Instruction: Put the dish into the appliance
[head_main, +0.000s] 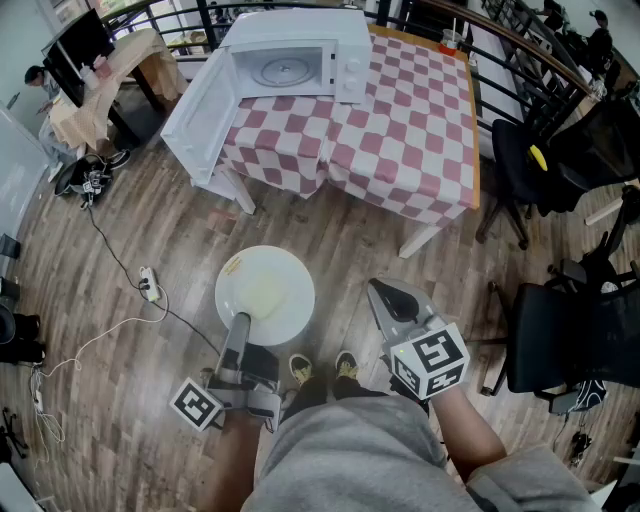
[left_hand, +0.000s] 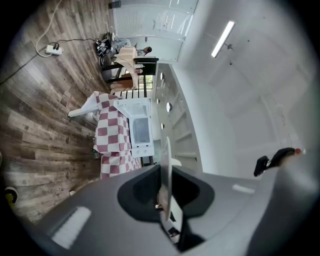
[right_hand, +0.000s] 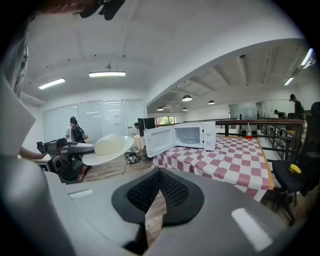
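A white dish (head_main: 265, 293) is held level over the wooden floor, with my left gripper (head_main: 243, 320) shut on its near rim. In the left gripper view the dish (left_hand: 167, 165) shows edge-on between the pads of the left gripper (left_hand: 163, 200). The white microwave (head_main: 300, 60) stands on the far left corner of the checkered table (head_main: 400, 130), its door (head_main: 200, 110) swung wide open and the turntable visible inside. My right gripper (head_main: 378, 290) hangs to the right of the dish, shut and empty. The right gripper view shows the right gripper (right_hand: 160, 175), the dish (right_hand: 107, 146) and the microwave (right_hand: 187, 135).
Black chairs (head_main: 560, 340) stand to the right of the table. A power strip (head_main: 148, 283) and cables lie on the floor at the left. A railing (head_main: 520, 40) runs behind the table. Wooden floor lies between me and the table.
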